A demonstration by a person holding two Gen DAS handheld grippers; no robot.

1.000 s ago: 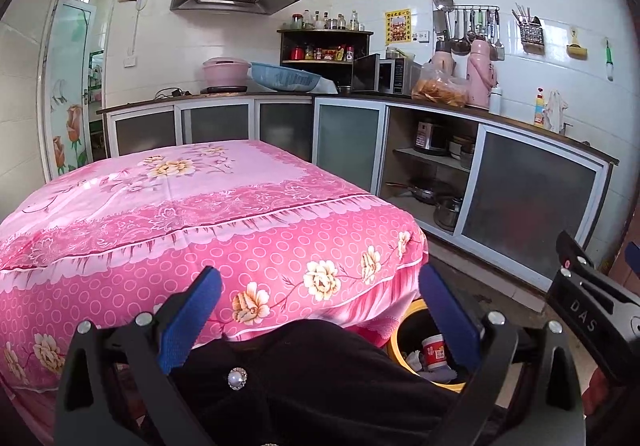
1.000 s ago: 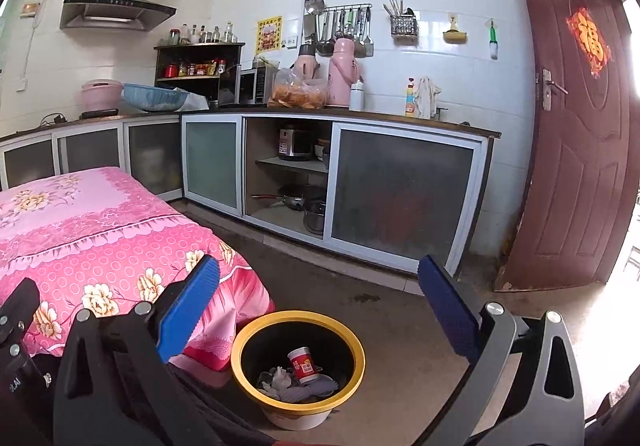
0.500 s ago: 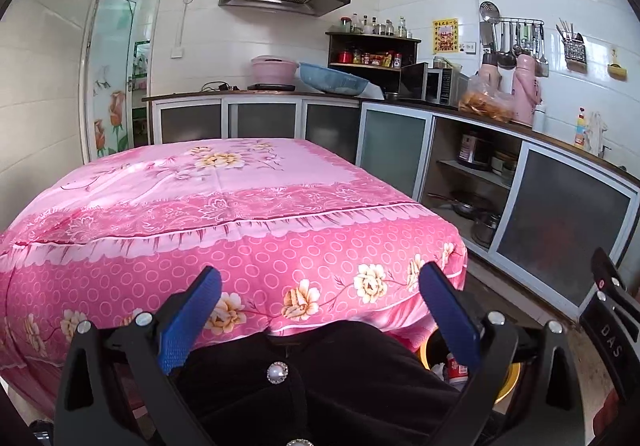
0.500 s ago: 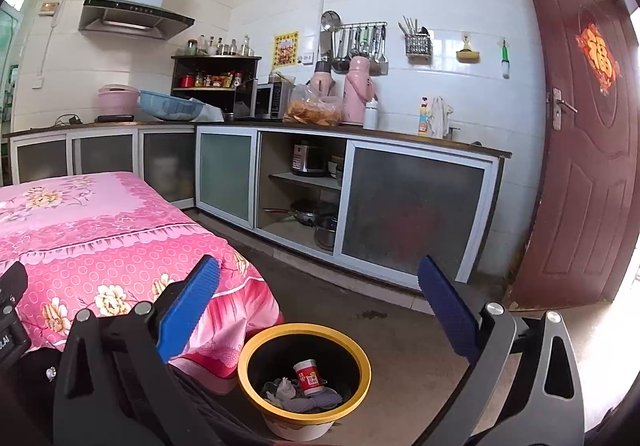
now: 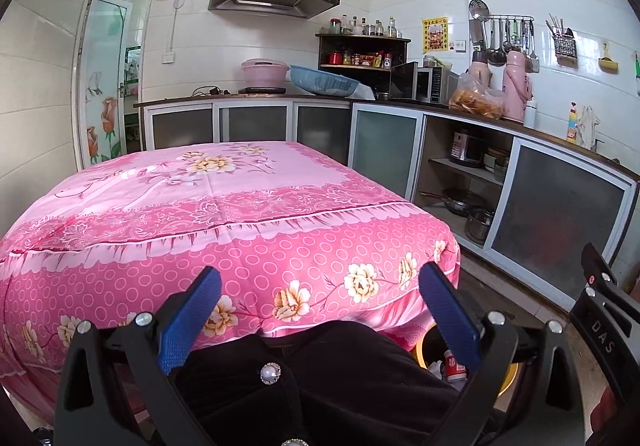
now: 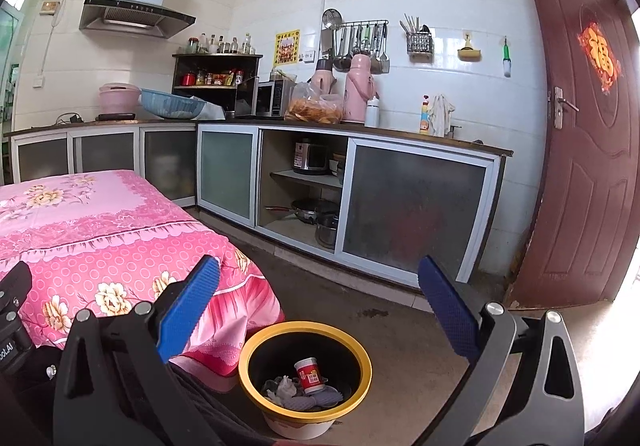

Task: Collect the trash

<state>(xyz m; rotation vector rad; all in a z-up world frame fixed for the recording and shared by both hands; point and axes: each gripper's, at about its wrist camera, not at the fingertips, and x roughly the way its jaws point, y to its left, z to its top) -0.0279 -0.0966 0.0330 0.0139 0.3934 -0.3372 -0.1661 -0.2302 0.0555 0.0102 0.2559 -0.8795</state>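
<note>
Both my grippers are raised with nothing in them: the left gripper (image 5: 320,322) has its jaws spread wide over the pink tablecloth (image 5: 224,214), and the right gripper (image 6: 318,320) is spread just as wide above the floor. The trash sits in the yellow-rimmed bin (image 6: 362,352) on the floor, just beside the table's hanging corner: a small red-and-white cup (image 6: 309,375) and crumpled scraps (image 6: 286,388). I see no loose trash on the cloth, so collecting looks about done. The careful thing now is to scan the cloth and floor slowly, keeping my jaws apart and clear of my dark clothing (image 5: 320,386).
</note>
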